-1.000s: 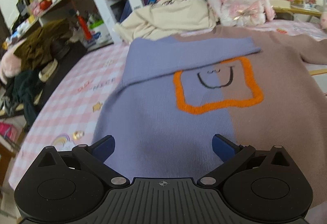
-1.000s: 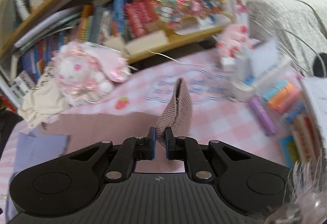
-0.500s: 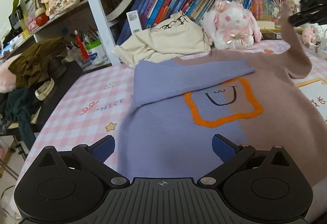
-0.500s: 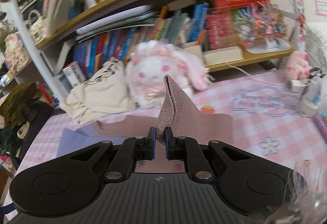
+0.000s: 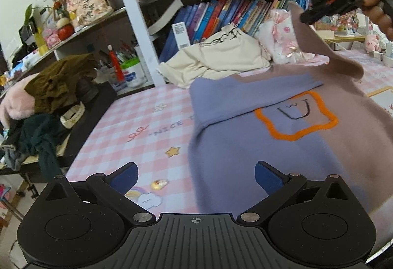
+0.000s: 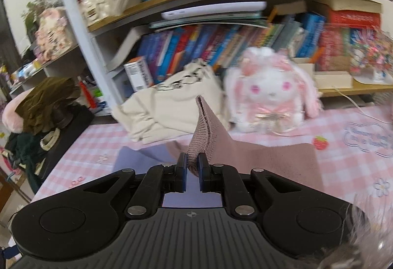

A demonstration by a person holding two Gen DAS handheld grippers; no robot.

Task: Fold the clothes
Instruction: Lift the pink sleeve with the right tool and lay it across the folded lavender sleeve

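1. The sweater (image 5: 282, 151) lies spread on the pink checked desk (image 5: 147, 126), its purple sleeve (image 5: 250, 94) already folded across the chest above the orange square.
2. The right gripper (image 6: 192, 166) is clenched on the cuff of the mauve sleeve (image 6: 203, 131), which stands up from between the blue pads; in the left wrist view this sleeve (image 5: 319, 48) hangs lifted in the air from that gripper (image 5: 304, 20), a hand (image 5: 375, 6) behind it.
3. The left gripper (image 5: 196, 178) is released, jaws wide, hovering above the sweater's near hem with nothing between them.
4. Risk: only a narrow bit of cuff is pinched. I judge the knit could slip out if the sleeve is swung quickly across.
5. Risk: nothing pins the body, so pulling the sleeve may drag the shoulder and shift the purple sleeve's fold.
6. Risk: the plush rabbit (image 6: 270, 94) and the cream garment (image 6: 167, 107) sit just beyond the collar; a high, wide sweep could knock them.
7. Risk: laid unevenly, the mauve sleeve may bunch or land crooked and need redoing.
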